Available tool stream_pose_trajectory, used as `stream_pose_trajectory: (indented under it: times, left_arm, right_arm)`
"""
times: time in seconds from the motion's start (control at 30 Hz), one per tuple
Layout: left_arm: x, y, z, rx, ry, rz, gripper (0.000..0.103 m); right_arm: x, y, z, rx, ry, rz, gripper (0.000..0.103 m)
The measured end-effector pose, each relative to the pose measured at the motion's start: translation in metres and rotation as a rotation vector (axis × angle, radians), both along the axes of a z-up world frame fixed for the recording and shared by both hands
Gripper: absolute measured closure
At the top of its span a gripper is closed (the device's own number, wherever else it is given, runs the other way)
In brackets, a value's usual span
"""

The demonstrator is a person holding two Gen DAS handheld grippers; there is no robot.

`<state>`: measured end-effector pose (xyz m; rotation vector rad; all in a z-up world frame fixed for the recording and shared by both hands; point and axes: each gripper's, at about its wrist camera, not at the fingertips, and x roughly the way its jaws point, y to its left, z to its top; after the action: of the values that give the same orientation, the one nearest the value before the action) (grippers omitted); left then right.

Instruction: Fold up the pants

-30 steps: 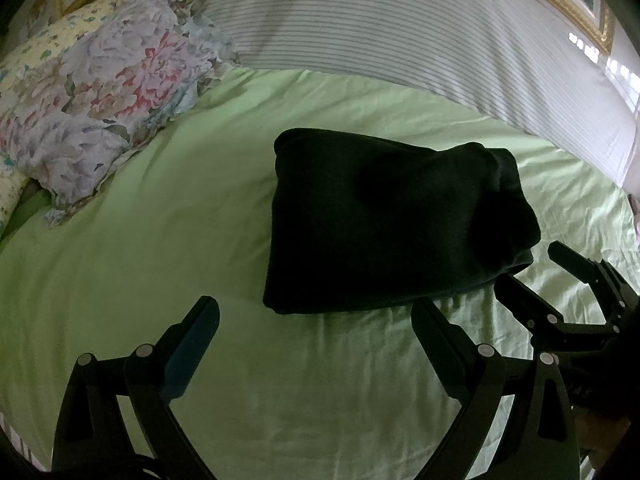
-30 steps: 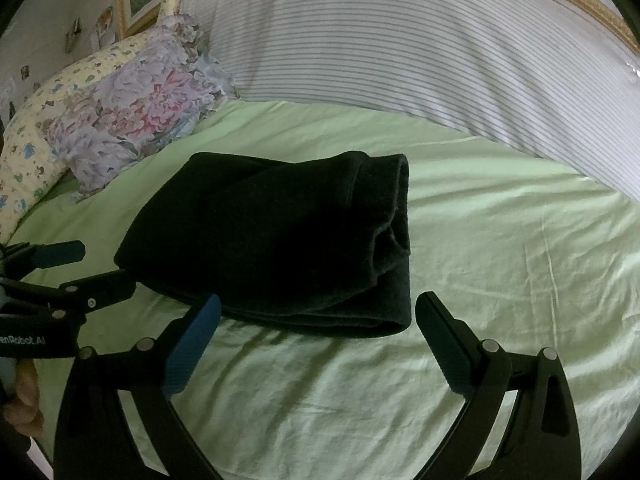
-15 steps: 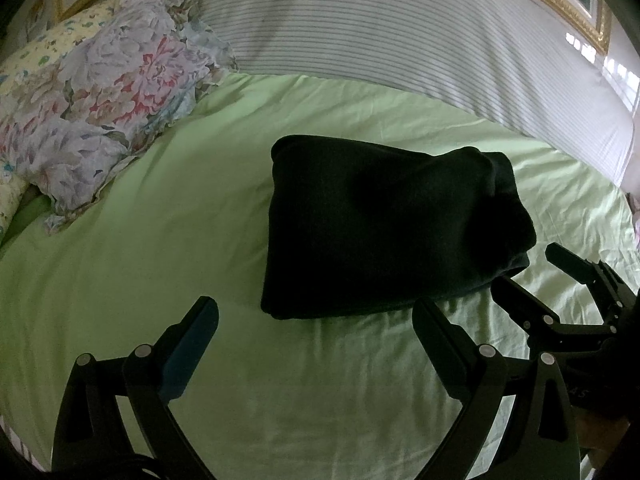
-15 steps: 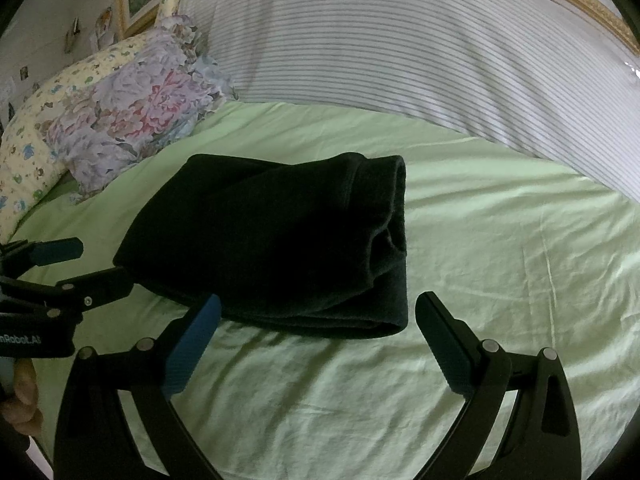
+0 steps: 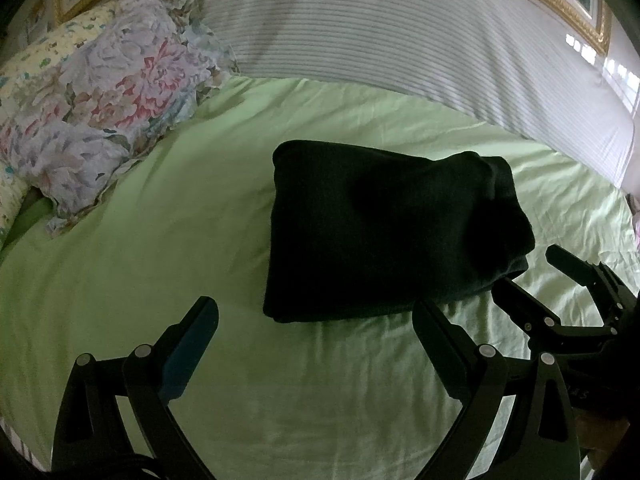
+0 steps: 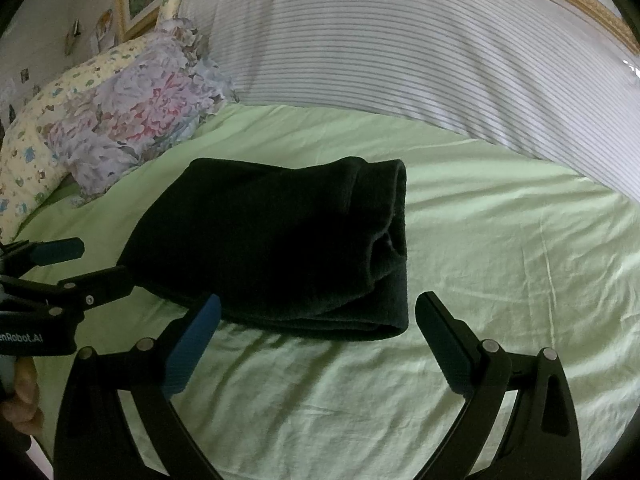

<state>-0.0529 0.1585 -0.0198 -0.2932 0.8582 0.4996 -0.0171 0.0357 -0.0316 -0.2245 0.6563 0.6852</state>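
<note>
The black pants (image 5: 384, 232) lie folded into a thick rectangular bundle on the light green bed sheet (image 5: 168, 256); they also show in the right wrist view (image 6: 272, 248). My left gripper (image 5: 316, 328) is open and empty, just short of the bundle's near edge. My right gripper (image 6: 318, 320) is open and empty, at the bundle's near right corner. The right gripper shows in the left wrist view (image 5: 528, 276) beside the bundle's right end. The left gripper shows in the right wrist view (image 6: 96, 264) at the bundle's left side.
A floral pillow (image 5: 104, 112) and a yellow patterned pillow (image 6: 36, 148) lie at the back left. A striped white cover (image 5: 400, 32) runs along the back of the bed. Gold picture frames (image 5: 560, 4) hang above it.
Both grippers have stayed open and have drawn slightly back from the bundle. The folded pants have not moved.
</note>
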Motion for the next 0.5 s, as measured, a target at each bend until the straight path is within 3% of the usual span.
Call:
stream_pose_trajectory:
  times: [0.5]
  left_arm:
    - [0.0027,0.0011,0.0034,-0.004,0.001,0.001,0.005]
  right_arm:
    - [0.0023,-0.0025,0.0057,0.01,0.001,-0.007,0.005]
